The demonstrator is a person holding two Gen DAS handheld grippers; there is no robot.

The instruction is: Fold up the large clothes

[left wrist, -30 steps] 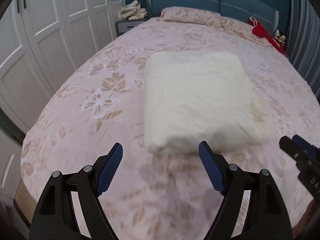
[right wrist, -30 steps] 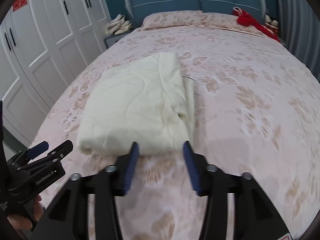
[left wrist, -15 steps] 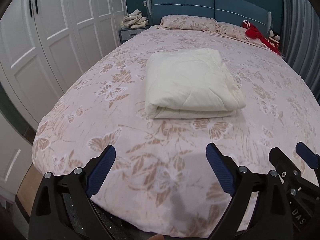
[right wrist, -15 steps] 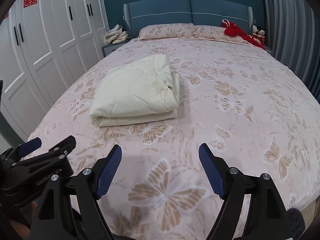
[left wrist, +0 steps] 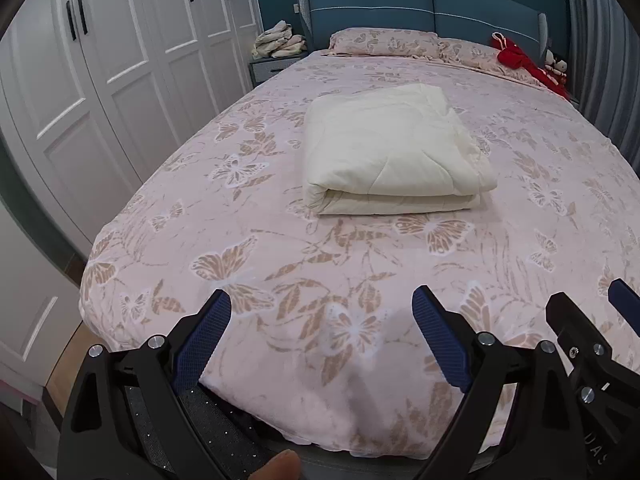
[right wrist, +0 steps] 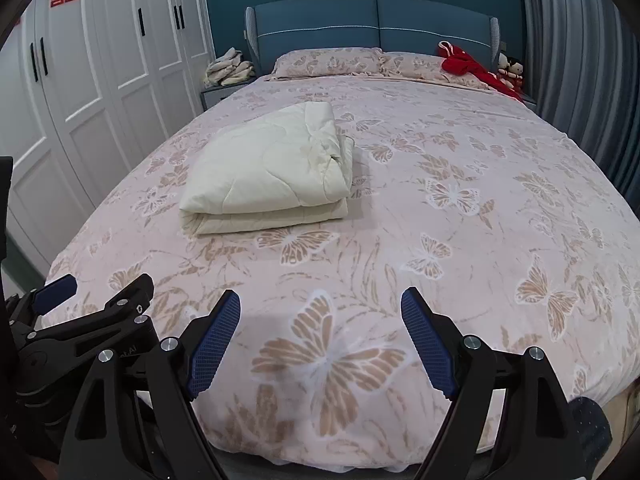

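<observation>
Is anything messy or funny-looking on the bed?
Mostly tidy. The cream quilt lies folded flat on the bed, though its right edge is a little bunched and uneven. A red garment is crumpled by the pillows, and loose clothes are heaped on the nightstand.

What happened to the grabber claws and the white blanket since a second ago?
Both grippers, left gripper and right gripper, backed away from the folded blanket toward the foot of the bed. The right opened wider and neither holds anything. The blanket stayed folded where it lay.
</observation>
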